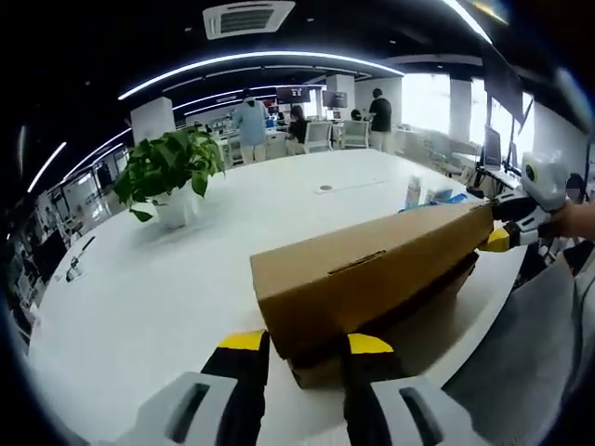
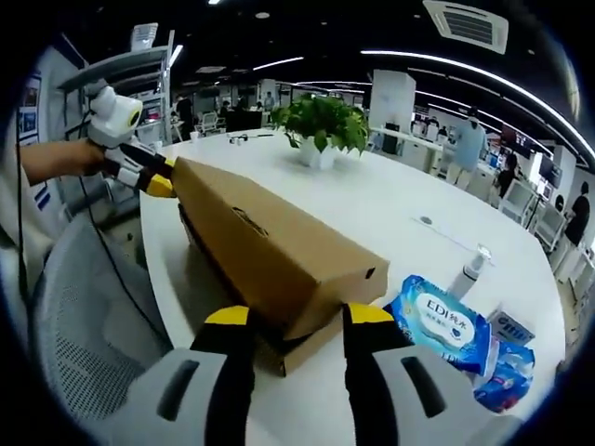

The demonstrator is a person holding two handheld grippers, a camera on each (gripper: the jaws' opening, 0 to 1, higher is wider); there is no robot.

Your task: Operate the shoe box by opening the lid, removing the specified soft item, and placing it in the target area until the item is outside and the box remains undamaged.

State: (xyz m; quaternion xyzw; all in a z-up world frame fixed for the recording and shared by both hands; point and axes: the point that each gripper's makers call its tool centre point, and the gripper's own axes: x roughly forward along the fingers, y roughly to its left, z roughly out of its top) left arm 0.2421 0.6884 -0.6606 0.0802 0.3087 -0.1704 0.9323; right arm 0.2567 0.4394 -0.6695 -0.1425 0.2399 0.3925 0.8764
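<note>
A brown cardboard shoe box [image 1: 372, 274] lies lengthwise on a white counter [image 1: 139, 297], centre to lower right of the left gripper view. Its lid [image 2: 270, 246] is tilted up off the base. The left claw [image 1: 302, 346], at the bottom of its frame, has its yellow-tipped jaws either side of the lid's near end, apparently clamped on it. The right claw [image 2: 288, 321], at the bottom centre of its frame, grips the opposite end likewise. A potted plant [image 1: 172, 172] stands upper left in the left gripper view; blue packets [image 2: 446, 325] lie lower right in the right gripper view. The soft item is hidden. To lift well, both ends should probably rise evenly, gently, so the cardboard does not bend.
</note>
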